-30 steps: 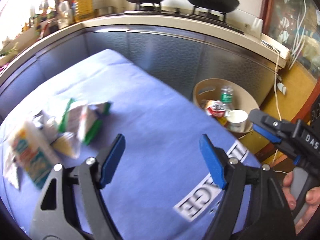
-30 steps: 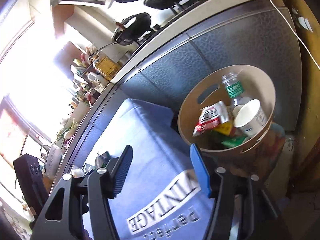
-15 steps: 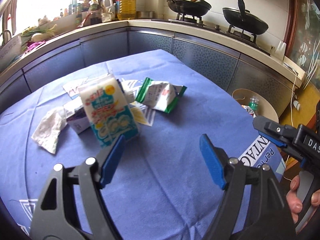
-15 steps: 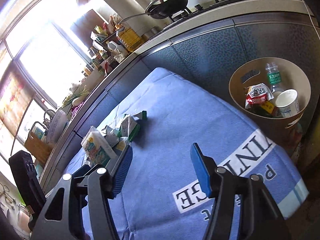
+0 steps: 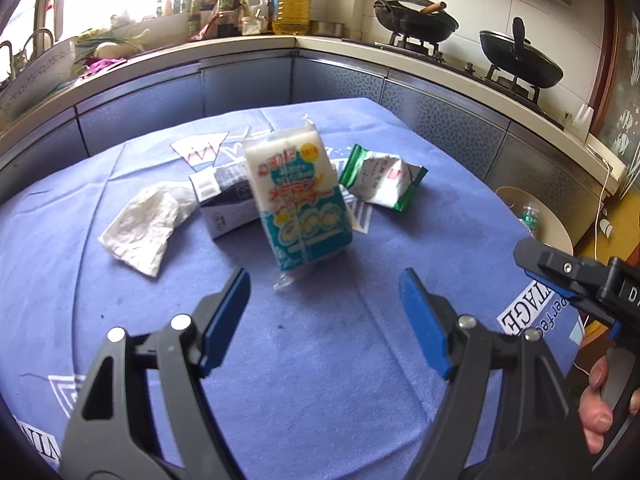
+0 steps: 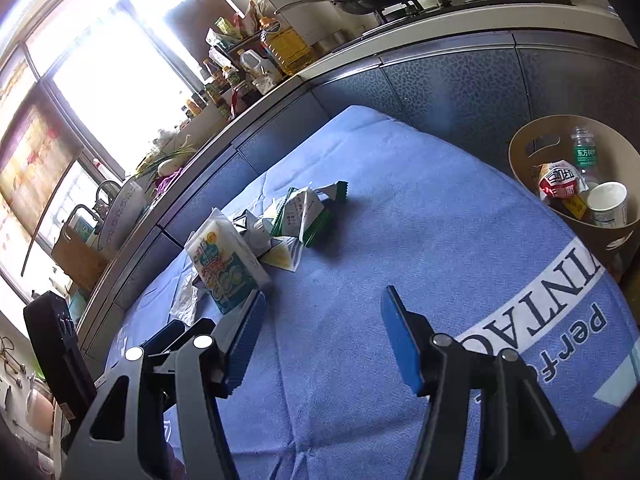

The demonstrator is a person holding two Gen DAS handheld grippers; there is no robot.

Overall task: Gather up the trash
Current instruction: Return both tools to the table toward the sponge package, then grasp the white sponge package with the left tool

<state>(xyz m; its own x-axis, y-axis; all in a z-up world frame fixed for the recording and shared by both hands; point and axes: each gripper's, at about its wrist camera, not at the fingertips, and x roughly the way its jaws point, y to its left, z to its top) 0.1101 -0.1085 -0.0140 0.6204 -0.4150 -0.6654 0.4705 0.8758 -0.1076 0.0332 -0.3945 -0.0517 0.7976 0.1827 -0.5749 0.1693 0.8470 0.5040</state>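
Both tools hang above a worktop (image 5: 320,392) covered with a blue printed cloth. The left tool (image 5: 324,312) has its blue pads spread wide with nothing between them; just beyond it stands a white and teal packet (image 5: 300,196), tilted on its lower end. Left of the packet lies a crumpled white tissue (image 5: 140,228), behind it a small dark carton (image 5: 228,200), and to its right a green and white wrapper (image 5: 380,184). The right tool (image 6: 322,340) is also spread and empty, over bare cloth on the near right of the pile. Past the worktop's far right edge sits a tan bin (image 6: 524,152), lower than the cloth, holding a plastic bottle (image 6: 584,152), a red and white wrapper (image 6: 558,180) and a paper cup (image 6: 606,204).
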